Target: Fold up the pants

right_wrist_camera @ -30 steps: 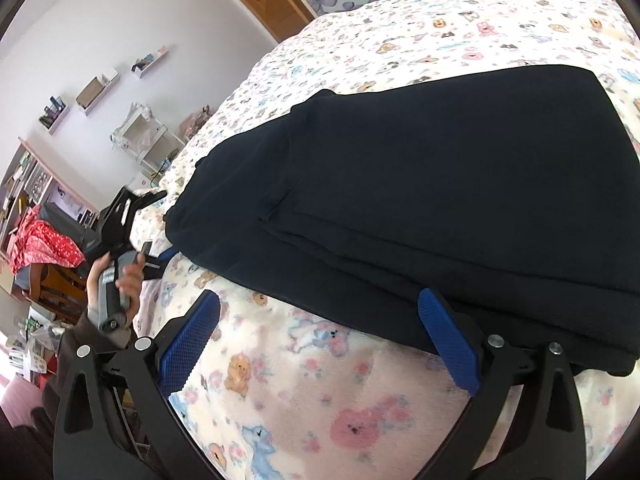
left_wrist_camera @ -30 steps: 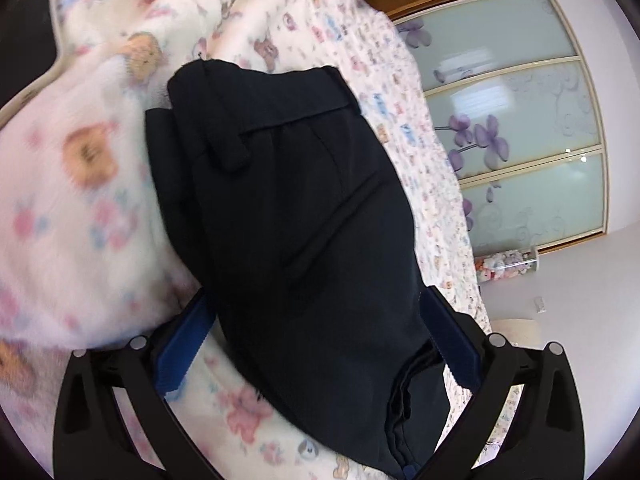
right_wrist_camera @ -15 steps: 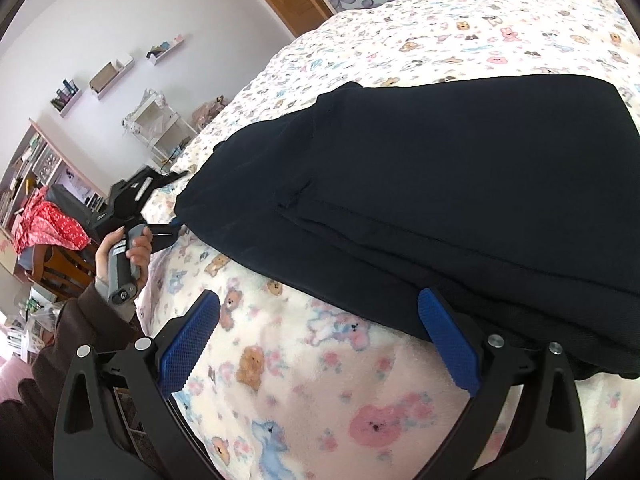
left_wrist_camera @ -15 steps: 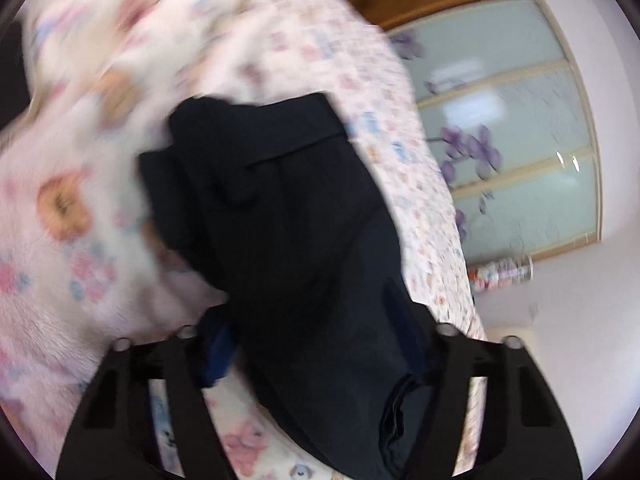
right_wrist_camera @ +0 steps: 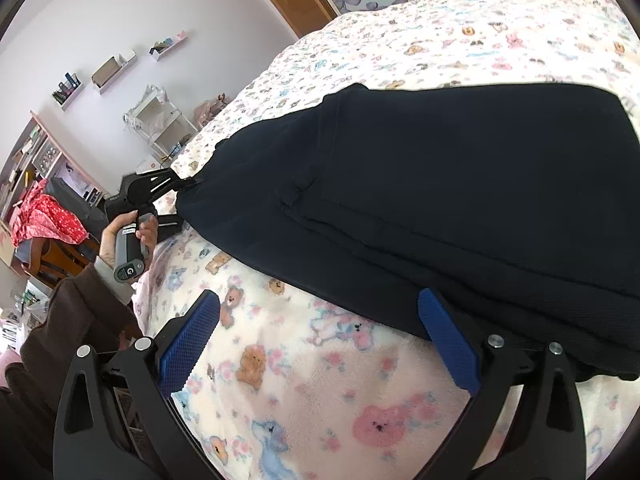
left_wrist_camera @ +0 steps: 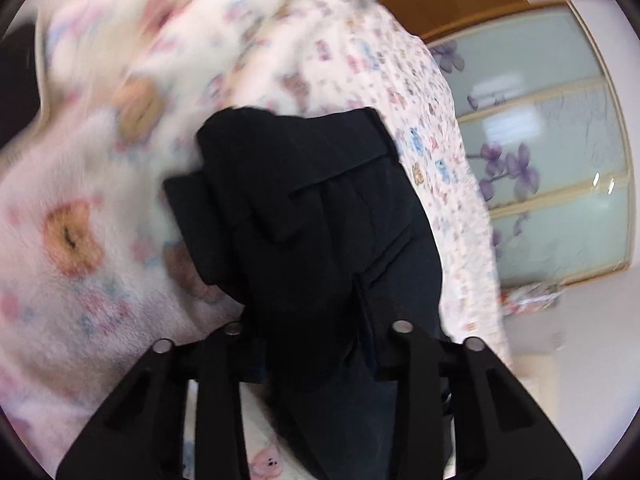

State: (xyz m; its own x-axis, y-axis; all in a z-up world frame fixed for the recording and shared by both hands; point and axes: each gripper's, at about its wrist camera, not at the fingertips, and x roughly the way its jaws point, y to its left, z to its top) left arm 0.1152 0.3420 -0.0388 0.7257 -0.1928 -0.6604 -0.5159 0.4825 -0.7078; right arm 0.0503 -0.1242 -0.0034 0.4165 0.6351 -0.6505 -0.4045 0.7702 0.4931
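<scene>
Left wrist view: the left tool (left_wrist_camera: 316, 344) has just been closing, and the wide gap seen a second ago between its fingers is now taken up by a bunched end of the pants (left_wrist_camera: 320, 216). The dark cloth is pinched between the two black fingers, with their blue pads hidden by it, so this end is judged to be gripped. That end has been gathered and drawn slightly up from the bed (left_wrist_camera: 80, 184), where a second ago it lay flat. From the right wrist view, the left tool (right_wrist_camera: 188, 184) is seen biting the far left corner of the pants (right_wrist_camera: 460, 184), with a person's hand (right_wrist_camera: 128, 236) around its handle. The right tool (right_wrist_camera: 320, 336) is held open just beside the near edge of the pants, its blue ribbed pads bare, its right finger at the hem of the cloth and its left over the bed cover. For the task, one end appears to be secured, and the next fold is judged to wait on a matching grip at the near edge.

The pants are of a matte, near-black woven cloth, already doubled into a thick stack with stepped edges and a raised waistband fold. The bed beneath them is covered in soft, fleecy fabric printed with bears and flowers.
</scene>
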